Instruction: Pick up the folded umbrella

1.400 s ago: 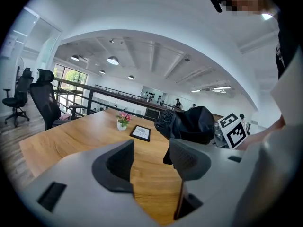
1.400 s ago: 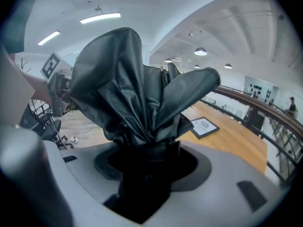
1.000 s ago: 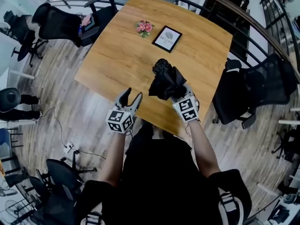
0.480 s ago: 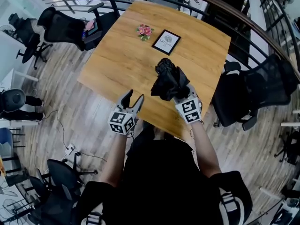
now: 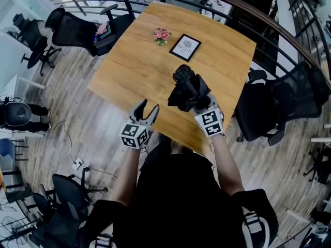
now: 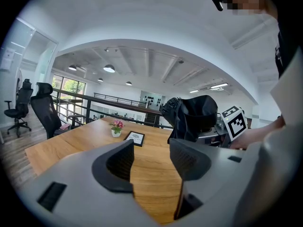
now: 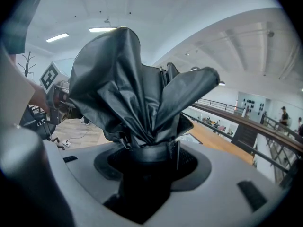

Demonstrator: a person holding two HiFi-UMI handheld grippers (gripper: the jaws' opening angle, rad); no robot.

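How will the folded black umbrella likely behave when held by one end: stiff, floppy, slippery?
The umbrella has fabric flaring in loose folds, so it is probably floppy outside. It juts straight out of the right gripper, suggesting a stiff core. Its sheeny cloth may slip.

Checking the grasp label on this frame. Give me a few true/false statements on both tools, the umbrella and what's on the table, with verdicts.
1. The right tool is shut on the folded umbrella. True.
2. The left tool also grips the umbrella. False: its jaws stand apart with nothing between them, and it is to the left of the umbrella.
3. The umbrella lies flat on the table. False: the right tool holds it up, clear of the tabletop.
4. A pot of pink flowers stands beside a framed card at the far side of the table. True.
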